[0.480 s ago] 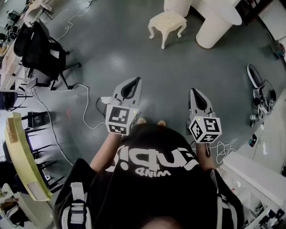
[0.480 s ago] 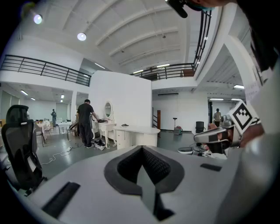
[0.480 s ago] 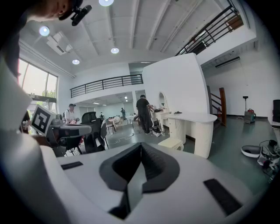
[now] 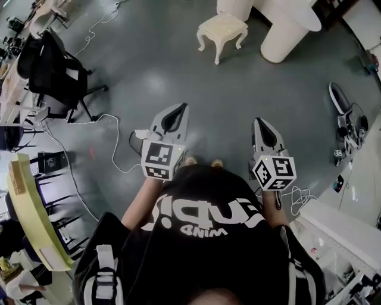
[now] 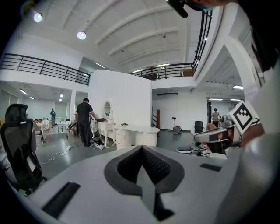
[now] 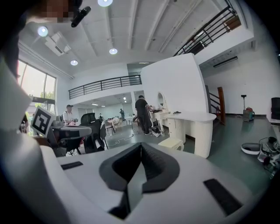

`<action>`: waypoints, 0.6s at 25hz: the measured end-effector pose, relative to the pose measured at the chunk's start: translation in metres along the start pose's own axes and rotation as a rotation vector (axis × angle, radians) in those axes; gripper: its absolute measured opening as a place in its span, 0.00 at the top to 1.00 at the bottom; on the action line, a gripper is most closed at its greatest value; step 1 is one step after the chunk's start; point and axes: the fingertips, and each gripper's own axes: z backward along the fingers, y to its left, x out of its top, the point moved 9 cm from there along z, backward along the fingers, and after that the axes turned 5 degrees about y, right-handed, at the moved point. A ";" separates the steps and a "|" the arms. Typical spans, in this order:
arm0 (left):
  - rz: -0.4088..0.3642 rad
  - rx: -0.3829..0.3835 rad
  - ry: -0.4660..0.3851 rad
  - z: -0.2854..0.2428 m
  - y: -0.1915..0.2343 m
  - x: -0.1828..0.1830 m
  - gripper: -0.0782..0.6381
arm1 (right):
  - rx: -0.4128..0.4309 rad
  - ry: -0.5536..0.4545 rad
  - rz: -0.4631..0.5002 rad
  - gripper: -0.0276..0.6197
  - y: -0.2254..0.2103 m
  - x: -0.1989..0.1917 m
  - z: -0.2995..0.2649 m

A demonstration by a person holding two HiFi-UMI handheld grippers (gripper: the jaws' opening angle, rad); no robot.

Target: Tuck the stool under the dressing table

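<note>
Jaws on the left gripper (image 4: 180,108) and the right gripper (image 4: 258,123) are closed together, empty. Both hang well short of the cream stool (image 4: 221,28), which stands on the floor beside the white dressing table (image 4: 296,16), not under it. Tucking seems not yet begun.

floor (image 4: 149,77): smooth grey, faint sheen | stool (image 4: 222,30): cream painted-wood look | dressing table (image 4: 292,27): smooth white | left hand-held gripper (image 5: 142,148), right hand-held gripper (image 6: 141,145): matt grey plastic, black ribbed pads (image 5: 154,164)
</note>
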 end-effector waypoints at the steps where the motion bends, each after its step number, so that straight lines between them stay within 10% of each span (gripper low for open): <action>1: 0.000 -0.003 0.001 0.001 0.002 -0.001 0.88 | 0.000 -0.007 -0.007 0.92 0.002 0.000 0.000; 15: 0.003 -0.088 0.027 0.004 0.036 -0.023 0.88 | -0.103 0.003 -0.011 0.92 0.029 -0.011 0.008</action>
